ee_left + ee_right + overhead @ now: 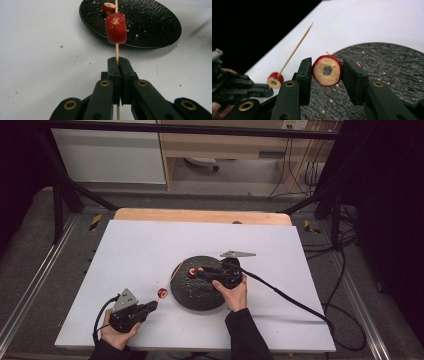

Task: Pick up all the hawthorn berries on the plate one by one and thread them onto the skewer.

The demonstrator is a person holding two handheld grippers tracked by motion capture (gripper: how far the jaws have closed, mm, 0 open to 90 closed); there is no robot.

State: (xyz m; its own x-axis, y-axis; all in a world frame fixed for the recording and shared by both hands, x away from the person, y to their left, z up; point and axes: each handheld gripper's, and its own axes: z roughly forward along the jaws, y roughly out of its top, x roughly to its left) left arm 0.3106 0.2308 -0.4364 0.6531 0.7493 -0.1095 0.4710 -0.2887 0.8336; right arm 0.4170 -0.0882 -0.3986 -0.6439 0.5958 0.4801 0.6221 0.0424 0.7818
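Tools both clamped, one on fruit, one on a skewer

Going big to small: white tabletop [150, 250], black plate [200, 295], right tool [327, 71] gripping a cored red fruit slice [327, 70] over the plate, left tool [119, 61] pinching a thin skewer [116, 50] just beside the plate, already carrying one fruit piece [116, 28].

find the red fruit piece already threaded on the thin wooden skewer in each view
High view: red fruit piece on the thin wooden skewer, lower centre-left, beside the round black plate.
Left gripper view: upper centre, before the plate.
Right gripper view: lower left.
Shared landmark: the plate.
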